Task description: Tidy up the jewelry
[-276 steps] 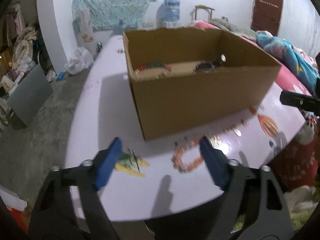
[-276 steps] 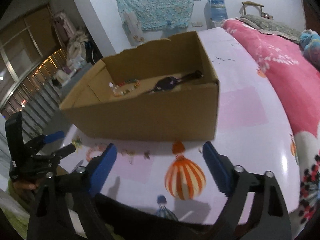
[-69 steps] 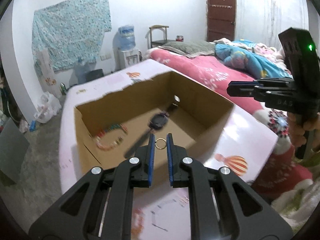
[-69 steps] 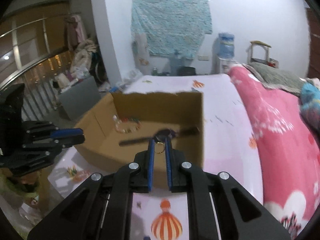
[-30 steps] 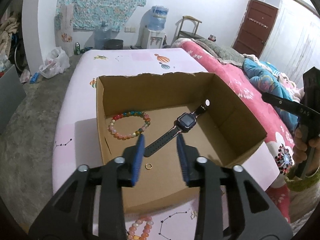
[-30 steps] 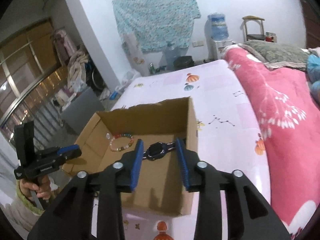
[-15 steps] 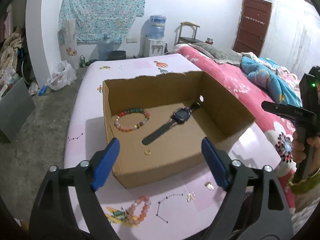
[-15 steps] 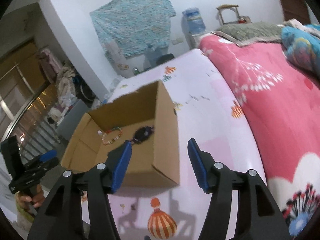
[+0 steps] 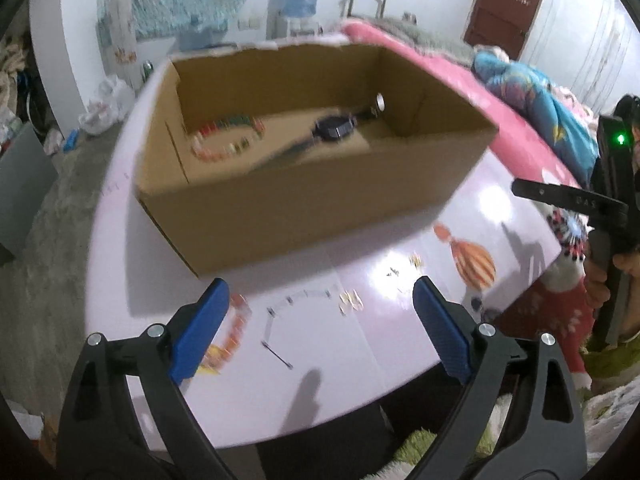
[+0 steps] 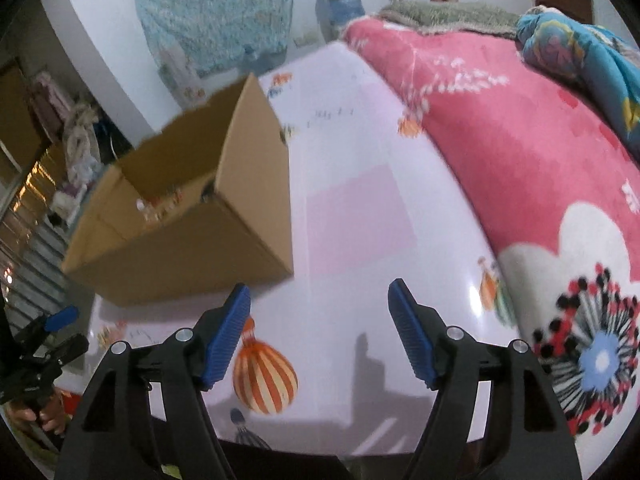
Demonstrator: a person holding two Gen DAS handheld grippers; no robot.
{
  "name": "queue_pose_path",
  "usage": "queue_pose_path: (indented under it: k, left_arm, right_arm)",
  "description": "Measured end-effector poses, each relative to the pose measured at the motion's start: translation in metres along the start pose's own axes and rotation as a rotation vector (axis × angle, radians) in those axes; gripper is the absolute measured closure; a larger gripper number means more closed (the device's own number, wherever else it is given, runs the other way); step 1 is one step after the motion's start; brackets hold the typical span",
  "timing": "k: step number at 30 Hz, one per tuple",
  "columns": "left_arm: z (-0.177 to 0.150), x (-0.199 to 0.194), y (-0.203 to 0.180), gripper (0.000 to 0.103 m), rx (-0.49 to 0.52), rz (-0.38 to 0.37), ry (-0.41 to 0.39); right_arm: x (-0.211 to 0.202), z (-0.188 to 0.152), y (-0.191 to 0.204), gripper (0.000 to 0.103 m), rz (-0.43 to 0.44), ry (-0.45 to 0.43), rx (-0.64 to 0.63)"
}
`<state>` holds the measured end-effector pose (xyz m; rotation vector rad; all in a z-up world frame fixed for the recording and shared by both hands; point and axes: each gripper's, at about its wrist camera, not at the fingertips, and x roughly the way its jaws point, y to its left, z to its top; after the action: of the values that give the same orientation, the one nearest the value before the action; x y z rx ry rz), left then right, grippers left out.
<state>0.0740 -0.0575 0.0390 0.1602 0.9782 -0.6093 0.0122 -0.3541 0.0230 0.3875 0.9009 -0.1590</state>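
My left gripper (image 9: 320, 312) has its jaws wide and opening, with nothing between the blue pads (image 9: 200, 328); under the gap I see only the pale tabletop (image 9: 360, 360) with its printed line pattern. A beaded bracelet (image 9: 236, 328) lies on the table just beside the left pad, at about 9 o'clock from the gap, partly hidden by it. Small earrings (image 9: 350, 300) sit at 1 o'clock, between the jaws and the cardboard box (image 9: 304, 200), which fills 12 o'clock. Inside the box I make out a second bead bracelet (image 9: 228, 140) and a dark watch (image 9: 334, 128), blurred

My right gripper (image 10: 320, 320) is also opening, jaws apart and empty, over the table (image 10: 340, 240) near a printed balloon (image 10: 264, 376). The box (image 10: 180, 240) stands at 10 o'clock, a pink blanket (image 10: 500, 140) at 2 o'clock
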Motion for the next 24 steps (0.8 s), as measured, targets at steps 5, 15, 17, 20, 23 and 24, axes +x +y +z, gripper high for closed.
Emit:
queue_pose_path:
  k: [5,15,17,20,23,24]
  left_arm:
    - [-0.016,0.026,-0.014,0.014,0.011,-0.035,0.093]
    - [-0.039,0.044,-0.026,0.014,-0.038,-0.051,0.120]
    - [-0.041,0.047,-0.024,0.014,-0.053,-0.053,0.120]
    - [-0.042,0.047,-0.023,0.013,-0.060,-0.043,0.100]
    - [-0.042,0.049,-0.024,0.010,-0.048,-0.017,0.095]
    - [-0.042,0.050,-0.026,0.009,-0.039,-0.006,0.094]
  right_arm:
    - [0.016,-0.014,0.013,0.032,-0.022,0.059,-0.041]
    - [0.018,-0.030,0.021,0.032,0.022,0.078,-0.066]
    - [0.018,-0.032,0.022,0.032,0.032,0.079,-0.072]
    - [0.017,-0.034,0.024,0.032,0.044,0.077,-0.076]
    - [0.020,-0.035,0.025,0.032,0.051,0.080,-0.073]
    - [0.021,-0.035,0.025,0.032,0.054,0.084,-0.070]
